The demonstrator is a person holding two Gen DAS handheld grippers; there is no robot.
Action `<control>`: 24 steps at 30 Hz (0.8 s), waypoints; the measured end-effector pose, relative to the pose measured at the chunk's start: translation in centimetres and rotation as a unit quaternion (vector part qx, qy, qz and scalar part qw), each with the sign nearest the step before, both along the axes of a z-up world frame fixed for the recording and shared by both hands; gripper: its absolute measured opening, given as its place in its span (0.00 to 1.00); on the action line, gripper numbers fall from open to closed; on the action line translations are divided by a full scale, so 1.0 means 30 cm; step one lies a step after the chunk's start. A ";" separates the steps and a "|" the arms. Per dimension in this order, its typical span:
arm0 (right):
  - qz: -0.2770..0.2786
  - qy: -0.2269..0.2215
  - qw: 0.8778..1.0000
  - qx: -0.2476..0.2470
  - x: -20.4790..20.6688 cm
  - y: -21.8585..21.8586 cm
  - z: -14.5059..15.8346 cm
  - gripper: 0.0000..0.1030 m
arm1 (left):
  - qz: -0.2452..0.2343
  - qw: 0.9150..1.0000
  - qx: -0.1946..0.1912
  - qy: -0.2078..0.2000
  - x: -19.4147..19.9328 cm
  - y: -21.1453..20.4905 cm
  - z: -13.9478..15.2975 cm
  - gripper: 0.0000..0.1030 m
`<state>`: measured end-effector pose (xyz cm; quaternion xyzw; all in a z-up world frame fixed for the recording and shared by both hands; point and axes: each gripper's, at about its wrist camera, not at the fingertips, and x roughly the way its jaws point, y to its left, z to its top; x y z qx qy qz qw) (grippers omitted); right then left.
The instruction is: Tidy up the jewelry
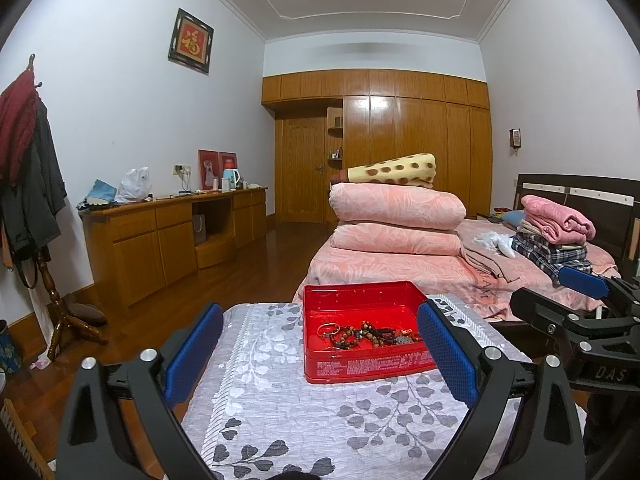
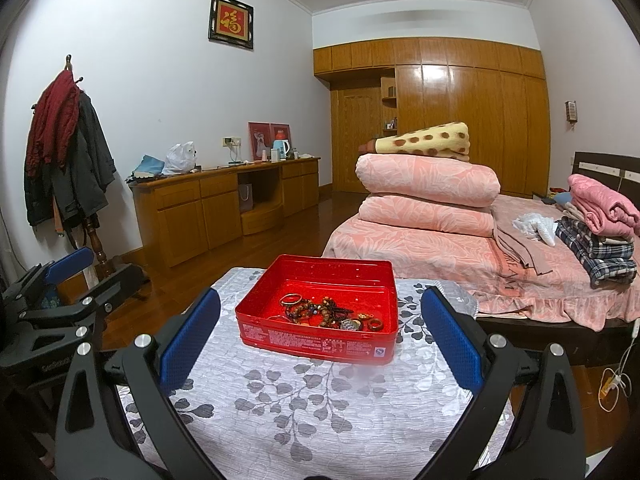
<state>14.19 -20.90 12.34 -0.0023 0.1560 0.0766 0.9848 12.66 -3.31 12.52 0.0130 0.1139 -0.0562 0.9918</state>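
I'm working in a home bedroom: a bed (image 1: 440,276) with folded quilts (image 1: 396,216) on the right, wooden wardrobes (image 1: 416,152) far back, a coat stand (image 1: 36,184) left.

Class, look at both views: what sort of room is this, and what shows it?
Most likely a home bedroom: a bed piled with folded quilts, a wooden wardrobe, and a coat stand.

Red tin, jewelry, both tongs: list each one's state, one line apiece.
Red tin: lidless, upright on the leaf-print cloth.
Jewelry: heaped inside the tin, unsorted.
Left tongs: open, empty.
Right tongs: open, empty.
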 end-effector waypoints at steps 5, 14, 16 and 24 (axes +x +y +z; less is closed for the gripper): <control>0.000 -0.001 1.000 -0.001 -0.001 0.000 -0.001 0.95 | -0.001 1.000 -0.001 0.002 0.001 0.000 -0.003 0.93; 0.001 -0.001 1.000 -0.001 -0.002 0.000 0.001 0.95 | 0.001 1.000 0.000 0.000 -0.001 -0.002 -0.004 0.93; 0.001 -0.001 1.000 0.000 -0.003 -0.001 0.001 0.95 | 0.001 1.000 0.000 0.000 -0.002 -0.003 -0.008 0.93; 0.000 0.000 1.000 0.000 -0.004 0.000 0.004 0.95 | 0.000 1.000 -0.001 0.002 -0.004 -0.005 -0.012 0.93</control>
